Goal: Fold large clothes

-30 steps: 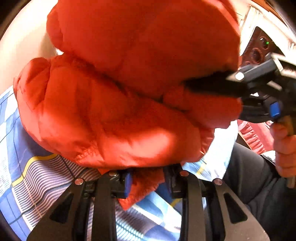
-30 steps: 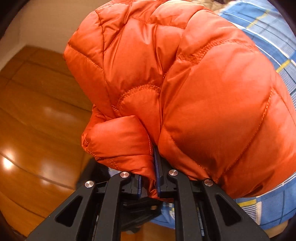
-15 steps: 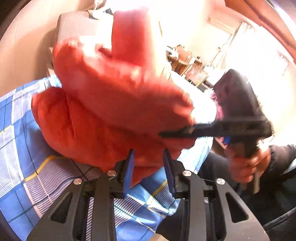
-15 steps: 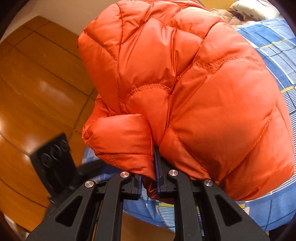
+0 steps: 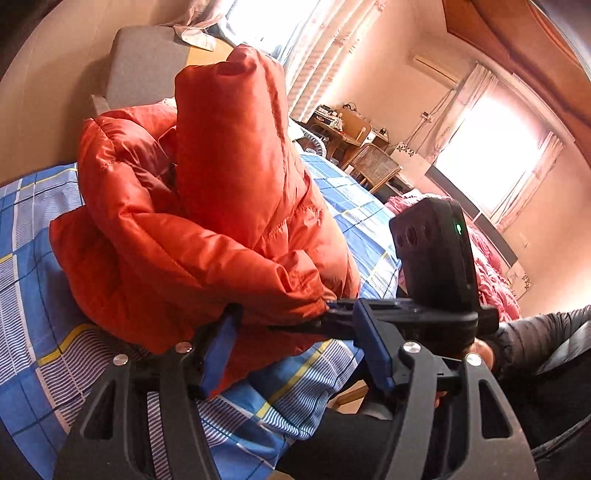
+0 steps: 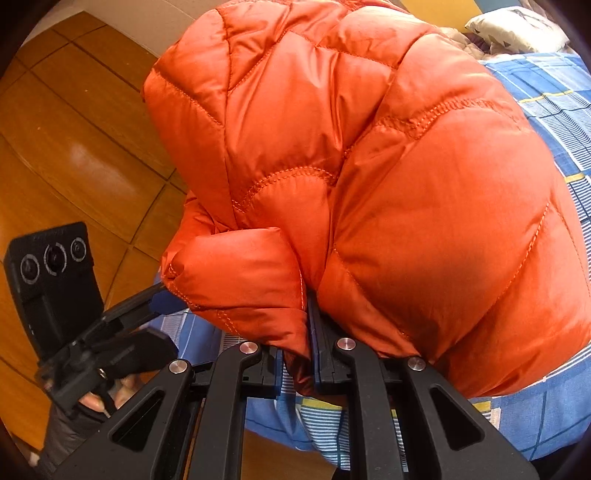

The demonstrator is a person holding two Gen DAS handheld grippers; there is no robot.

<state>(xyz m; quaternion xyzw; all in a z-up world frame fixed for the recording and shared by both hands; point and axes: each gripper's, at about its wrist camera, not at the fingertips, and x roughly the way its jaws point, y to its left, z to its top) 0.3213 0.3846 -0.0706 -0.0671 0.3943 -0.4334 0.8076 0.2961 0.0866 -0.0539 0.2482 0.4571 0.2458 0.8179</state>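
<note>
1. One orange quilted jacket (image 5: 207, 236) was counted, bunched up on the bed.
2. One bed sheet (image 5: 33, 295) in blue checks was seen beneath it.
3. Two grippers were counted: the left gripper (image 5: 295, 354) at the near edge of its own view and the right gripper (image 6: 297, 354) near the bottom of its own.
4. One pillow (image 6: 517, 26) was seen at the far right.
5. Two bright windows were counted: one window (image 5: 491, 155) at the right and a second (image 5: 258, 22) at the far end.
6. One wicker chair (image 5: 373, 166) was noted beside the bed.
7. One pink quilt (image 5: 487, 266) was seen at the right.
</note>
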